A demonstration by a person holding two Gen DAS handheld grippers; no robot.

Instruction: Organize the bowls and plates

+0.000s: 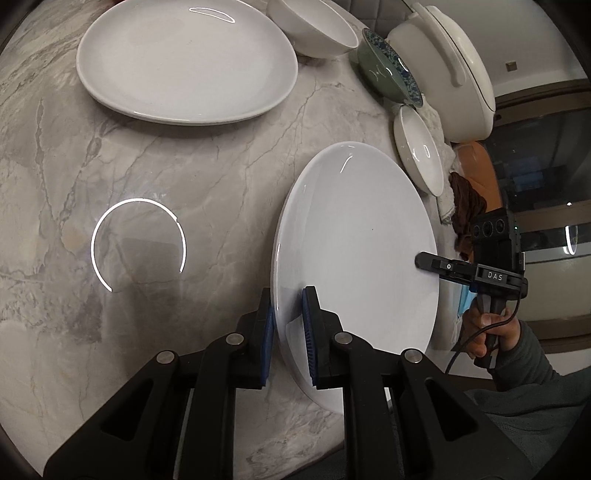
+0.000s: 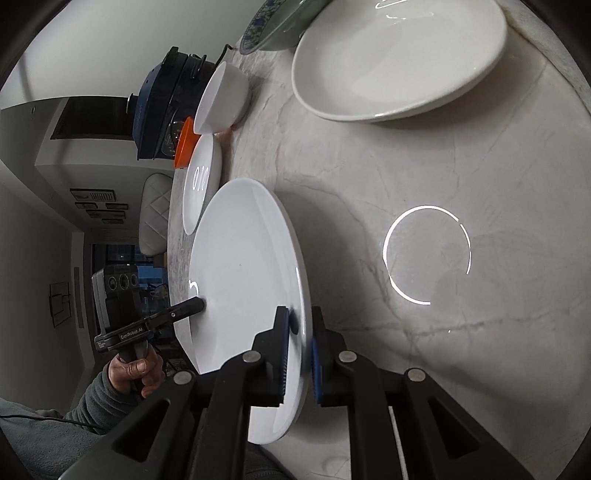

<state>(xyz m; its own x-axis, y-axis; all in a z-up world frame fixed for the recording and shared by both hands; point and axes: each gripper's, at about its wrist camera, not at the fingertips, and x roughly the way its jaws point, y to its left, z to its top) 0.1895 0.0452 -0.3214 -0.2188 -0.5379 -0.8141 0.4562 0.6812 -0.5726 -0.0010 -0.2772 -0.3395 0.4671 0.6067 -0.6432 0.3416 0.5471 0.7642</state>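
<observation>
A round white plate (image 1: 354, 236) hangs a little above the marble table (image 1: 166, 166), tilted and carried by both grippers. My left gripper (image 1: 289, 314) is shut on its near rim, blue pads on either side. My right gripper (image 1: 424, 260) clamps the opposite rim, with a hand on its grip. In the right wrist view the same plate (image 2: 240, 266) sits between the right gripper's (image 2: 300, 321) pads, and the left gripper (image 2: 199, 304) bites the far edge. A large oval white plate (image 1: 184, 62) (image 2: 399, 59) lies farther off on the table.
Along the table's edge stand a white bowl (image 1: 314, 29), a green-blue patterned bowl (image 1: 388, 70), a small white dish (image 1: 417, 147) and a white lidded pot (image 1: 443, 66). A white bowl (image 2: 221, 99), a small plate (image 2: 201, 184) and a dark appliance (image 2: 162, 103) line the other side.
</observation>
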